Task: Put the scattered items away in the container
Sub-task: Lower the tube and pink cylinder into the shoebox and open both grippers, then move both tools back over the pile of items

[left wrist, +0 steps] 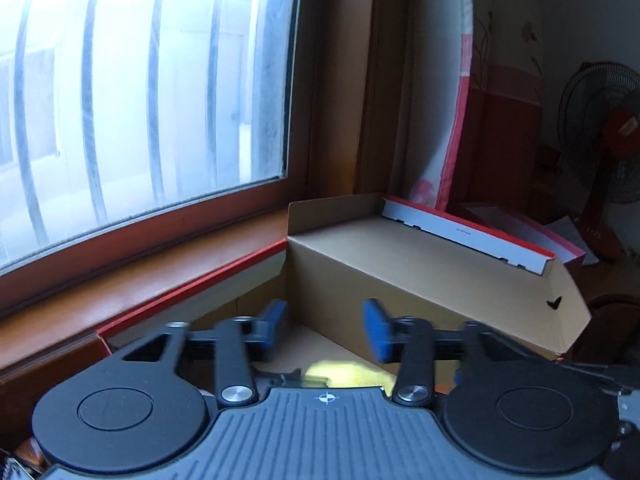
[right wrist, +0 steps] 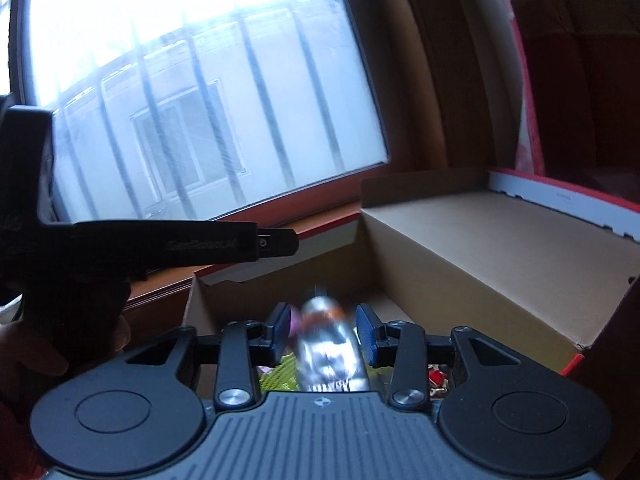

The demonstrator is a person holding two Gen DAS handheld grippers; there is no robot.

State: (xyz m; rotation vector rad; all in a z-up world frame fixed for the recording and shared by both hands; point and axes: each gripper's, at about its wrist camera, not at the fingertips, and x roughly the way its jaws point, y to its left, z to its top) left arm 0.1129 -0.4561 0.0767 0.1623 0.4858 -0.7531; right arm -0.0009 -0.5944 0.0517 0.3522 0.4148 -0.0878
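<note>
An open cardboard box [left wrist: 400, 272] with a red outside stands under the window, its lid raised at the back. My left gripper [left wrist: 325, 316] hangs over it, open, with nothing between its blue pads; a yellow item [left wrist: 344, 374] lies in the box below. My right gripper [right wrist: 324, 320] is open over the same box [right wrist: 480, 260]. A blurred silvery packet [right wrist: 328, 348] with an orange band sits loose between its pads. Yellow-green wrapping [right wrist: 280, 372] and small red items [right wrist: 436, 376] lie inside the box. The left gripper's dark body [right wrist: 160, 244] shows at the left of the right wrist view.
A barred window [left wrist: 140, 100] with a wooden sill [left wrist: 140, 272] runs behind the box. A curtain [left wrist: 452, 140] hangs beside it, and a standing fan [left wrist: 608, 132] is at the far right. A hand [right wrist: 40, 344] holds the left gripper.
</note>
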